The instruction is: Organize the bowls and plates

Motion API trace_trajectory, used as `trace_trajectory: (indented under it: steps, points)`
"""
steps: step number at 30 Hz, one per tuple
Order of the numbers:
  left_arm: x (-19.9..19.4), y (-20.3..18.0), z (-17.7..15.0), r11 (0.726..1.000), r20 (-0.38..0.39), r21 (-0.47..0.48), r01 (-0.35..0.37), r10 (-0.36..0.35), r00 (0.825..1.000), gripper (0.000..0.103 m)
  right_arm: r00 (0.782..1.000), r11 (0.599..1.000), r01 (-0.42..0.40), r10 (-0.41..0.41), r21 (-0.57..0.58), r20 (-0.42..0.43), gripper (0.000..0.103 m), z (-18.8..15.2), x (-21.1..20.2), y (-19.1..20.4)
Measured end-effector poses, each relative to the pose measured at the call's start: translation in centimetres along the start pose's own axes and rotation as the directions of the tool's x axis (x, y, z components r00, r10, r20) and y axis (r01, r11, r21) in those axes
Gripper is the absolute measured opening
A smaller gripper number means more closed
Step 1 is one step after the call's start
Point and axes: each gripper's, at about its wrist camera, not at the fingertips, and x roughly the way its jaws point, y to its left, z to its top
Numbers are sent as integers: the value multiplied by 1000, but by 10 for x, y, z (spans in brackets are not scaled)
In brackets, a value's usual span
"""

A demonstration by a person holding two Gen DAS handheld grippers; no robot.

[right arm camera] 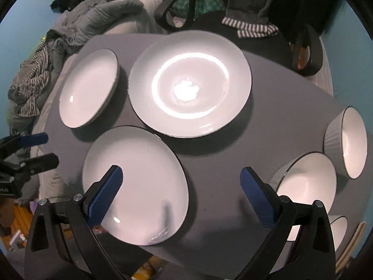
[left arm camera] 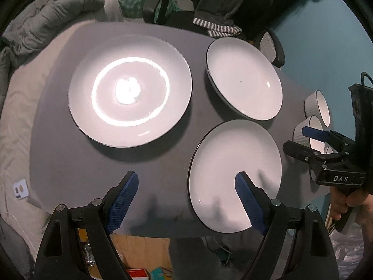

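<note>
Glossy white glazed plates [left arm camera: 130, 91] on a matt grey table [left arm camera: 70, 158].

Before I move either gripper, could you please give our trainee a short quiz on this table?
1. True or false: the right gripper has its fingers shut on a plate.
2. How many plates show in the right wrist view? A two, B three, C five.
3. Fill in: in that view, the bowls stand to the ___ of the plates.

Key: 1 false, it is open and empty. 2 B: large plate, deep plate, near plate. 3 right.
</note>
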Motion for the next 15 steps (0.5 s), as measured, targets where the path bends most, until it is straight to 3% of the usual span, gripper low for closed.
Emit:
trace_trajectory:
  steps: [5, 15]
  points:
    - [20, 1, -2, 1000, -26, 10, -8, 8, 1000, 86, 999, 1000, -11, 11, 2, -31, 96, -2, 13, 1]
    - [53, 6, -9, 1000, -86, -20, 8, -10, 996, 86, 996, 999, -43, 45, 23, -80, 78, -8, 34, 1]
